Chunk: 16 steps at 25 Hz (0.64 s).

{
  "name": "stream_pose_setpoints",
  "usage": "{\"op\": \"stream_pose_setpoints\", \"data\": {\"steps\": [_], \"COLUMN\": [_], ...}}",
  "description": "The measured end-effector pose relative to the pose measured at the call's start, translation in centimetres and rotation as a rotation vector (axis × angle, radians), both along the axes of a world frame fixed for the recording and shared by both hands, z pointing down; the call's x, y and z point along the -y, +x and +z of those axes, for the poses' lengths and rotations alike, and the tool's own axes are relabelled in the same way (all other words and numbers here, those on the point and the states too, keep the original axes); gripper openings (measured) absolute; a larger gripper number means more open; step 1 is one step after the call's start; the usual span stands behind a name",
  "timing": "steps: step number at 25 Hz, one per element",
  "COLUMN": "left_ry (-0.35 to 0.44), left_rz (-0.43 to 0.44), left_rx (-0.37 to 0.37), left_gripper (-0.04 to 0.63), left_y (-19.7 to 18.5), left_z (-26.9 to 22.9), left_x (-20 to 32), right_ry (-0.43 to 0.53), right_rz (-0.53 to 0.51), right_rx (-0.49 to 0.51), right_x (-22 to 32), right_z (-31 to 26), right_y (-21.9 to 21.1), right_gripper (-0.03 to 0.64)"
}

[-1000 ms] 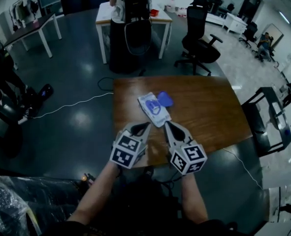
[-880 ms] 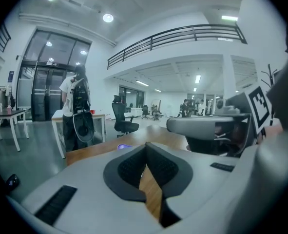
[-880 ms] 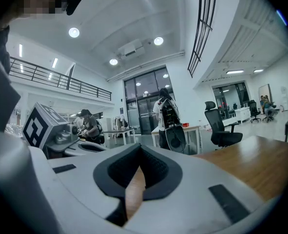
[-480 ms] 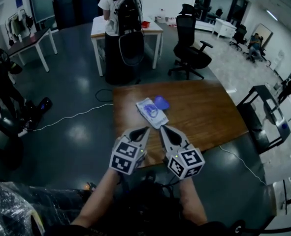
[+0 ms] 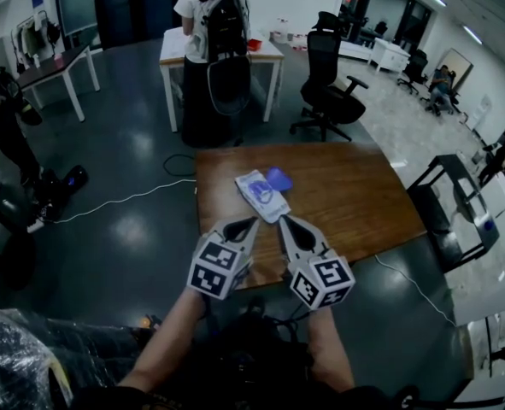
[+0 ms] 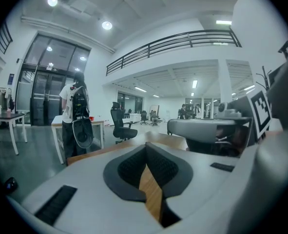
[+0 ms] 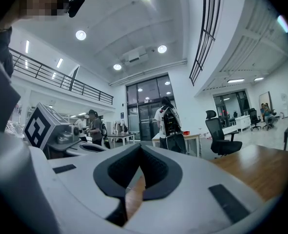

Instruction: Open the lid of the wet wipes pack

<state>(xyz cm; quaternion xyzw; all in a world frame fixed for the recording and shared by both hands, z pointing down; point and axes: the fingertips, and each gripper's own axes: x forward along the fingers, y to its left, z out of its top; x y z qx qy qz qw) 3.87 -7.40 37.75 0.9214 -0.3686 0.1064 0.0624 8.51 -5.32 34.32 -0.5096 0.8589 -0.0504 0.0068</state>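
Left gripper (image 5: 250, 222), right gripper (image 5: 284, 221) side by side, pointing forward; jaws pressed together.

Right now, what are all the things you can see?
wooden table: one, brown, in front of the grippers
wet wipes pack: one, white with blue print, lying on that table
lid: one, blue, at the pack's far right edge, seemingly flipped open
office chair: one, black, on the floor beyond the table
white table: one, white, farther back
person: one, wearing a dark backpack, standing at the white table
cable: one, white, on the floor at left
left gripper: one, grey, shut, empty
right gripper: one, grey, shut, empty
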Motion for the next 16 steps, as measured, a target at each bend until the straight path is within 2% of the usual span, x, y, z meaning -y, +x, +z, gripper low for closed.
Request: {"op": "stream_pose_setpoints", "data": {"steps": [16], "left_ry": [0.022], "left_rz": [0.003], "left_rx": [-0.018], "left_gripper": [0.005], "left_y": [-0.3], "left_z": [-1.0], "left_x": [0.0], "right_ry": [0.021], "right_rz": [0.016], "right_rx": [0.001], "right_x": [-0.2], "right_z": [-1.3], "right_y": [-0.1], "right_gripper": [0.008]}}
